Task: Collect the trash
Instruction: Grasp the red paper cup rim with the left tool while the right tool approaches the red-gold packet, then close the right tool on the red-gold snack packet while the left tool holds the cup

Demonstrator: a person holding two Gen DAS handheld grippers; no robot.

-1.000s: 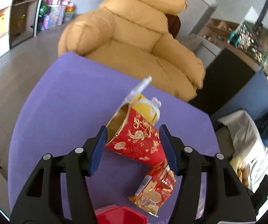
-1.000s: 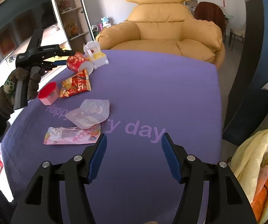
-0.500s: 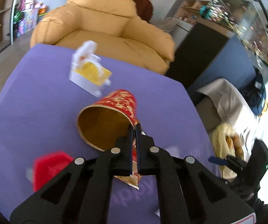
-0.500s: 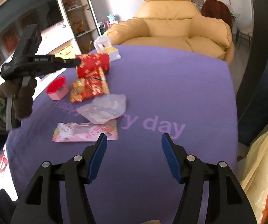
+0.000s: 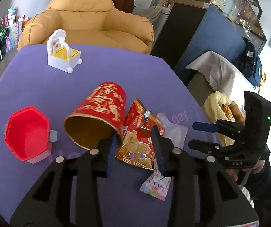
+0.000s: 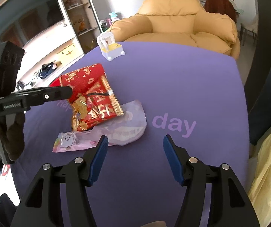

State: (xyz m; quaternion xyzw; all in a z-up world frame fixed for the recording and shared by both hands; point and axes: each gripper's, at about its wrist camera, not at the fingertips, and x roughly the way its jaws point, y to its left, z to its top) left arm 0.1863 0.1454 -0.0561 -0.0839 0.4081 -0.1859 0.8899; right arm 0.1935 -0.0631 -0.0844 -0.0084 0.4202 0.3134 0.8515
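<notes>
On a purple tablecloth (image 5: 41,87), the left gripper (image 5: 133,147) hovers with its jaws partly apart, having just been opening, framing a red-and-gold snack wrapper (image 5: 137,143) without pressing it. A tipped red paper cup (image 5: 99,111) lies at the gripper's 10 o'clock, its rim touching the left finger. One pink candy wrapper (image 5: 156,185) sits at 5 o'clock, partly hidden by the right finger; one clear plastic tray (image 6: 127,128) is mostly covered. The right gripper (image 6: 135,157) stands wide apart, empty, the tray at its 11 o'clock.
</notes>
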